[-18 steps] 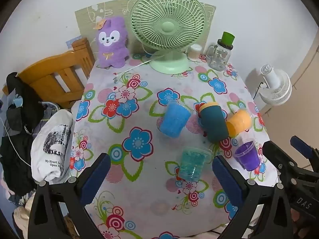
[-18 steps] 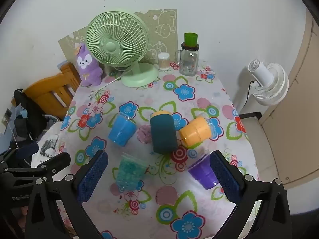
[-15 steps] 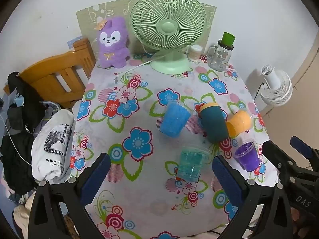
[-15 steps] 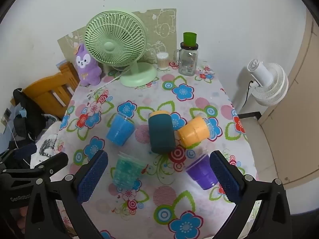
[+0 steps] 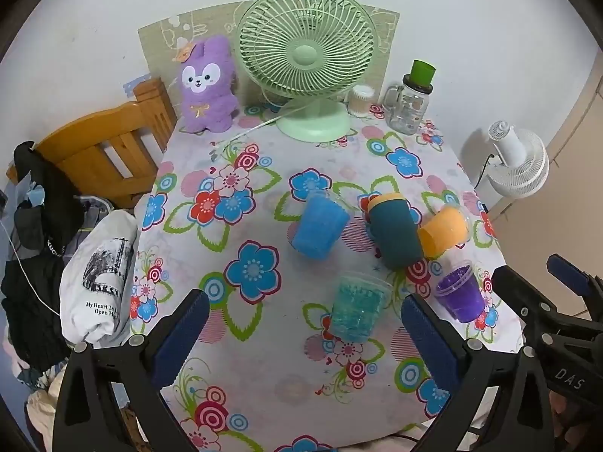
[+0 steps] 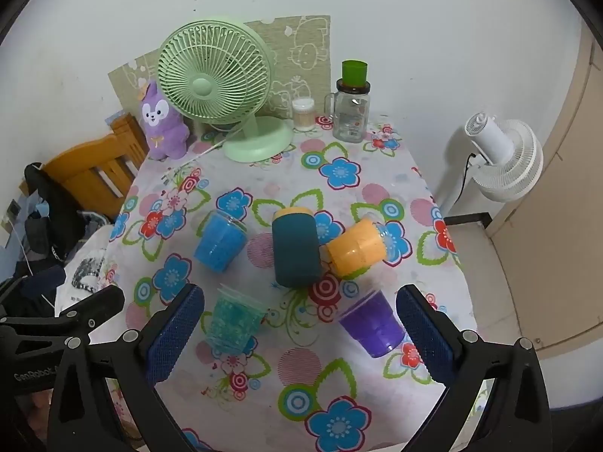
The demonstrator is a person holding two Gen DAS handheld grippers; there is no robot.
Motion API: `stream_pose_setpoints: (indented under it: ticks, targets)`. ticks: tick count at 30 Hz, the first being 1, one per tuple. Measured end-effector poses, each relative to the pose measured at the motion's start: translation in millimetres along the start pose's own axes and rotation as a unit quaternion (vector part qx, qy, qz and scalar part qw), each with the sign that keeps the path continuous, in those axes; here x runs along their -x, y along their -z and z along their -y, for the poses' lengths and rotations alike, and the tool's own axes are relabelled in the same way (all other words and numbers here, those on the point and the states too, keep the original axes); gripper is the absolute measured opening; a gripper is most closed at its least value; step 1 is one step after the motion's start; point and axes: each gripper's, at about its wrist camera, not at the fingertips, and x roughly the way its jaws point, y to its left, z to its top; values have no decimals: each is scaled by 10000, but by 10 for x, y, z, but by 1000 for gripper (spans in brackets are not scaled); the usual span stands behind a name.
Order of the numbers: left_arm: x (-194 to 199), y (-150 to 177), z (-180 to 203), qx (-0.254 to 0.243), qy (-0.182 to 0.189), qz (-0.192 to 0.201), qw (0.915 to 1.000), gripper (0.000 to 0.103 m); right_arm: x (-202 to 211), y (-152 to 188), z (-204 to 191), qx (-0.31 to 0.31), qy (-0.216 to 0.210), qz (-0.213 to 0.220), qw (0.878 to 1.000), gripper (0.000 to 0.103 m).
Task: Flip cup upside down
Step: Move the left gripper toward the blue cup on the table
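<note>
Several cups lie or stand on the flowered tablecloth [image 5: 241, 358]: a blue cup [image 5: 320, 228] [image 6: 221, 243], a dark teal cup [image 5: 394, 235] [image 6: 296, 250] on its side, an orange cup [image 5: 444, 230] [image 6: 356, 246] on its side, a teal patterned cup [image 5: 358, 310] [image 6: 237, 320] and a purple cup [image 5: 459, 293] [image 6: 371, 324]. My left gripper [image 5: 301, 335] is open above the near table edge, the teal patterned cup between its fingers' line of sight. My right gripper [image 6: 301, 333] is open and empty, hovering near the teal patterned and purple cups.
A green desk fan [image 5: 307, 60], a purple plush toy [image 5: 207, 86], a glass jar with a green lid [image 5: 410, 105] and a small white container [image 5: 361, 100] stand at the table's back. A wooden chair [image 5: 101, 150] with clothes is left; a white floor fan [image 6: 501, 154] is right.
Both grippers have drifted slightly; the view of the table shifted a little. The cups have not moved.
</note>
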Motion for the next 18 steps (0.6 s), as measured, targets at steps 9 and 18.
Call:
stream_pose_setpoints:
  ticks: [9,18]
  targets:
    - [39,-2,53,-48,-36,39,10000,103,49,-14,28,18,20,3,10000,103]
    - [45,0,66,-52,-44,52,10000,103,63,-38,44,80,61,16,9999,103]
